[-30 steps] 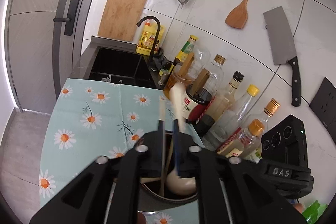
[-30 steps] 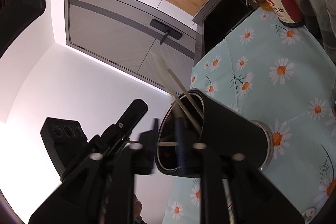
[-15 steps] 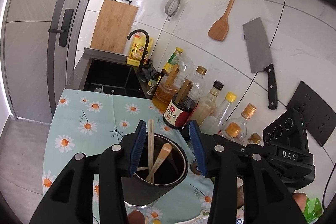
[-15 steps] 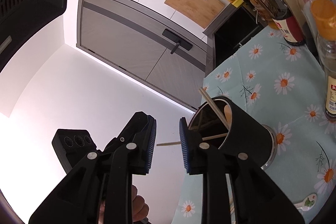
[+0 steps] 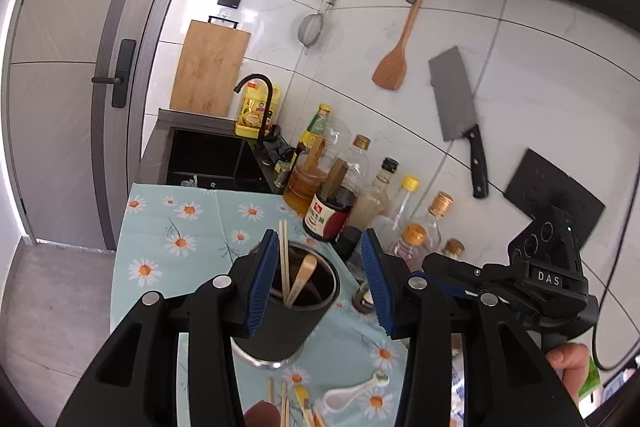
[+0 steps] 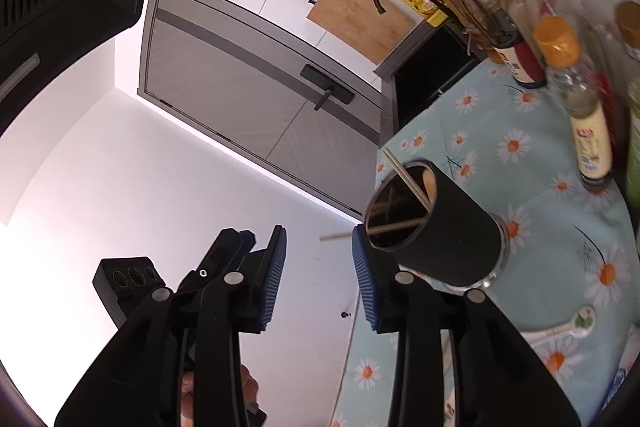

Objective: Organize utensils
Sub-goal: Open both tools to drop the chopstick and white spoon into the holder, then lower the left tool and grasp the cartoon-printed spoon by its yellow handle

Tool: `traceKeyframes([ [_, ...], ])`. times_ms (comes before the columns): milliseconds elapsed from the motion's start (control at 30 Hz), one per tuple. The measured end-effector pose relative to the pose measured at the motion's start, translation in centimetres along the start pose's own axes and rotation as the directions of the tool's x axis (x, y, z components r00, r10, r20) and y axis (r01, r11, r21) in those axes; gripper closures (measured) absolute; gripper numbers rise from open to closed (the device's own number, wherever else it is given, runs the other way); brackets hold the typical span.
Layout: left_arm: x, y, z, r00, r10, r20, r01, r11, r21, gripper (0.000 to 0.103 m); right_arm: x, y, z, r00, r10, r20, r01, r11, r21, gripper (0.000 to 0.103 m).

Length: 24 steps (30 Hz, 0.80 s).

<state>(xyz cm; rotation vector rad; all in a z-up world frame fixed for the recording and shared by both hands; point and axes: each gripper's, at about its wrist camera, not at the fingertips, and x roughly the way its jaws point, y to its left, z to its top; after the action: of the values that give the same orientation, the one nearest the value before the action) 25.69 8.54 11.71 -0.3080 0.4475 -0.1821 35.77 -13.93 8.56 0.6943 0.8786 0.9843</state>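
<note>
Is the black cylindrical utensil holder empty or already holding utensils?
Holding utensils: the black cylindrical utensil holder stands upright with wooden chopsticks and a wooden spoon handle inside.

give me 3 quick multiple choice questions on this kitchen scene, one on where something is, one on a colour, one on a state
1. Where is the cleaver?
A. in the sink
B. on the wall tiles
C. in the utensil holder

2. What colour is the utensil holder?
A. black
B. white
C. red

3. How do the jaws of the left gripper stand?
A. shut on a chopstick
B. shut on the white spoon
C. open, holding nothing

Answers:
1 B, it hangs blade-up on the white tiles beside the wooden spatula.
2 A, its wall is black against the daisy tablecloth.
3 C, a clear gap shows between the blue pads, and the white spoon lies on the cloth.
</note>
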Motion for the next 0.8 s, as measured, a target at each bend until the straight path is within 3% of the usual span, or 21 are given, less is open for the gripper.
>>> traceKeyframes([
  [233, -2.8, -0.1, -4.4, 0.996, -0.014, -0.083, 0.016, 1.000, 0.022, 0.061, -1.7, -3.2, -5.1, 0.987, -0.133, -0.095, 0.134, 0.991, 0.010, 0.066],
  [433, -3.5, 0.3, -8.8, 0.983, -0.013, -0.182, 0.017, 1.000, 0.024, 0.061, -2.0, -6.8, -8.2, 0.955, -0.237, -0.179, 0.248, 0.968, 0.041, 0.066],
  [800, -2.4, 2.2, -15.5, 0.946, -0.027, -0.322, 0.010, 0.999, -0.052, 0.061, -0.1, -9.6, -11.8, 0.897, -0.308, -0.317, 0.333, 0.943, 0.026, 0.066],
])
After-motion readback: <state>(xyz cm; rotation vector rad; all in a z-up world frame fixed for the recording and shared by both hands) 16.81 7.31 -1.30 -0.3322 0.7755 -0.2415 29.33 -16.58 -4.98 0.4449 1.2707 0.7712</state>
